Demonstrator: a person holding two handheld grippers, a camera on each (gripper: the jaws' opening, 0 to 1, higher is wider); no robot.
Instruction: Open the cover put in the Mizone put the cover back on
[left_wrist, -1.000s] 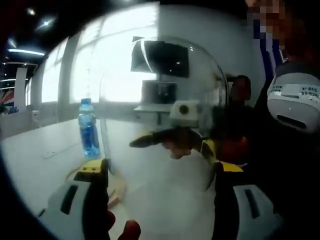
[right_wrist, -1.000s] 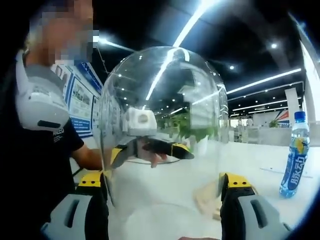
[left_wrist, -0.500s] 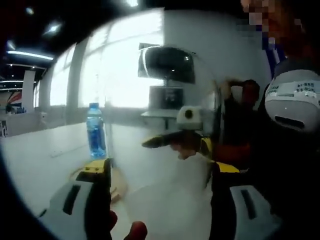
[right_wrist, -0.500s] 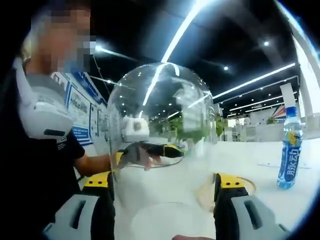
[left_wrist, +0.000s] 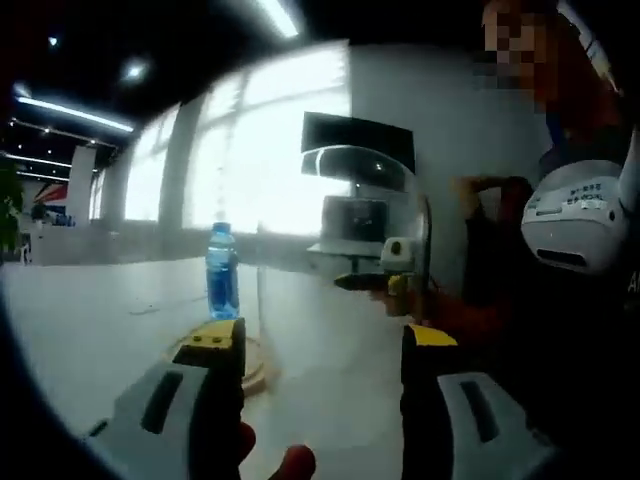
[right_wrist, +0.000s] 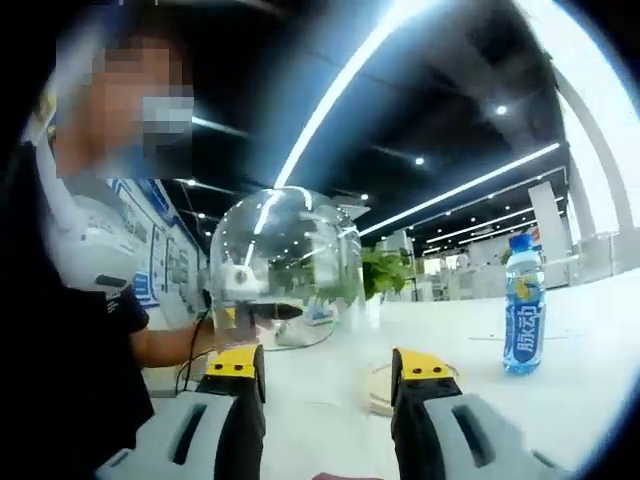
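White tabletop (left_wrist: 90, 310) spans both views. On it stands a clear dome cover (left_wrist: 340, 240), seen in the left gripper view between that view's own two jaws, and in the right gripper view (right_wrist: 290, 265) above and just left of the gap between the jaws. Whether either pair of jaws touches the glass cannot be told. Left tongs (left_wrist: 322, 345): jaws stand apart, yellow-tipped, the dome's lower part showing between them. Right tongs (right_wrist: 328, 365): jaws likewise apart, nothing seen gripped. Through the dome each view shows the opposite gripper on the far side, its dark jaws pointing inward. A round wooden base (right_wrist: 385, 385) lies flat on the tabletop beside the dome, partly behind the right jaw in the right gripper view; in the left gripper view (left_wrist: 255, 365) it sits just right of the left jaw. The Mizone bottle (right_wrist: 524, 305), blue with a blue cap, stands upright on the tabletop well apart from the dome and base, also visible at (left_wrist: 222, 285).
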